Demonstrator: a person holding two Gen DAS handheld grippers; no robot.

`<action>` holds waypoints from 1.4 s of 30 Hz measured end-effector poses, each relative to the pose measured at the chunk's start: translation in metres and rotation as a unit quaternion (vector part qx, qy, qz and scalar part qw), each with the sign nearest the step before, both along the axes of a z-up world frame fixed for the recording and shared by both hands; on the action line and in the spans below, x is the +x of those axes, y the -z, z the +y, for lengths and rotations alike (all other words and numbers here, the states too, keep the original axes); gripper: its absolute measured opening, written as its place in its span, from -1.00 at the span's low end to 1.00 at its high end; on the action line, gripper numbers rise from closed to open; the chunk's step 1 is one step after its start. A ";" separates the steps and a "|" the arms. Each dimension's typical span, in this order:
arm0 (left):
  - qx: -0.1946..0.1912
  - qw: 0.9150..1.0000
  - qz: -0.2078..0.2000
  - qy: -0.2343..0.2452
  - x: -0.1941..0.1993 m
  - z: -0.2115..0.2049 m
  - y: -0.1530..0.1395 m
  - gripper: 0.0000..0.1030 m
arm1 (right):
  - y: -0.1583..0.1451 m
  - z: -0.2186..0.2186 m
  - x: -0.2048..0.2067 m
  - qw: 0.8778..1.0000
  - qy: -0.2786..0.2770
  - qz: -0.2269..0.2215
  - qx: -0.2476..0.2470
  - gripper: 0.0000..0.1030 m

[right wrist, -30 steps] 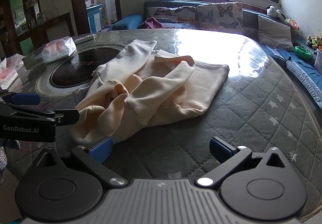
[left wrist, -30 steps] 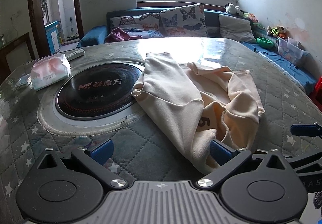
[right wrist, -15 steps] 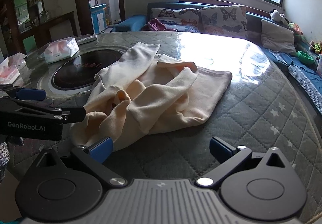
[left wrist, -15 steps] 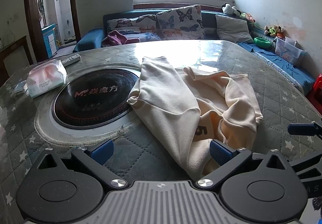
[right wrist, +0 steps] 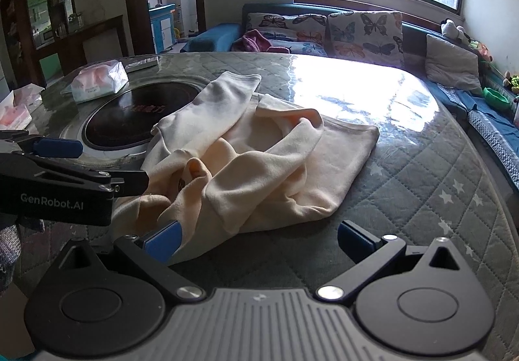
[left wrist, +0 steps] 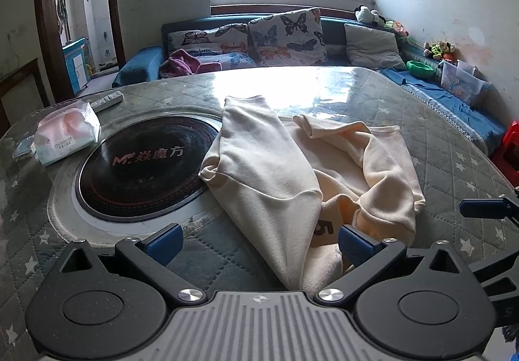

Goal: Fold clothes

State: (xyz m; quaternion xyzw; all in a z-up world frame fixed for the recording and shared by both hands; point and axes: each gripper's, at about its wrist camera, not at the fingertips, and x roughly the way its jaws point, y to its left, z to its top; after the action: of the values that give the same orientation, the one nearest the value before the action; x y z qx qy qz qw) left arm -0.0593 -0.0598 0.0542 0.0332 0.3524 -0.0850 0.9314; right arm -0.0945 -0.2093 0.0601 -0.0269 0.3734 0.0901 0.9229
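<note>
A cream sweatshirt point(left wrist: 285, 173) lies crumpled on the round quilted table point(left wrist: 454, 140), one sleeve stretched toward the far side over the black cooktop's rim. A dark "5" print shows near its front hem. My left gripper point(left wrist: 259, 242) is open, low at the garment's near edge, with cloth lying between the blue pads but not clamped. In the right wrist view the same sweatshirt point(right wrist: 259, 160) fills the middle; my right gripper point(right wrist: 258, 239) is open, its left pad touching the near hem. The left gripper point(right wrist: 61, 147) shows from the side at the left.
A black round cooktop point(left wrist: 142, 163) is set into the table left of the garment. A tissue pack point(left wrist: 66, 134) and a remote point(left wrist: 107, 100) lie at far left. A blue sofa with butterfly cushions point(left wrist: 285, 36) stands behind; the table edge drops off at right.
Both grippers have lifted and drawn back slightly from the table. The sweatshirt lies as before, and both stay open.
</note>
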 end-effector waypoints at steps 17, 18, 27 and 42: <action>0.014 1.000 -0.012 0.000 0.040 -0.004 -0.007 0.99 | -0.014 -0.018 0.037 1.000 0.004 -0.019 -0.010 1.00; 0.015 1.000 -0.013 0.002 0.045 -0.004 -0.007 0.98 | -0.015 -0.021 0.045 1.000 0.005 -0.020 -0.010 1.00; 0.023 0.999 -0.006 0.036 0.096 -0.019 0.002 0.81 | -0.010 -0.045 0.121 1.000 -0.003 -0.007 -0.008 0.76; 0.005 0.997 0.016 0.069 0.165 -0.032 0.018 0.63 | 0.022 -0.073 0.197 0.996 -0.020 0.055 0.075 -0.30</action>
State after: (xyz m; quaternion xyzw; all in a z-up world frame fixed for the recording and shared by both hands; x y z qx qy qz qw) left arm 0.1055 -0.0918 0.0360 0.0609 0.3642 -0.1479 0.9175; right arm 0.1026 -0.2826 0.0376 0.0396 0.4149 0.1370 0.8986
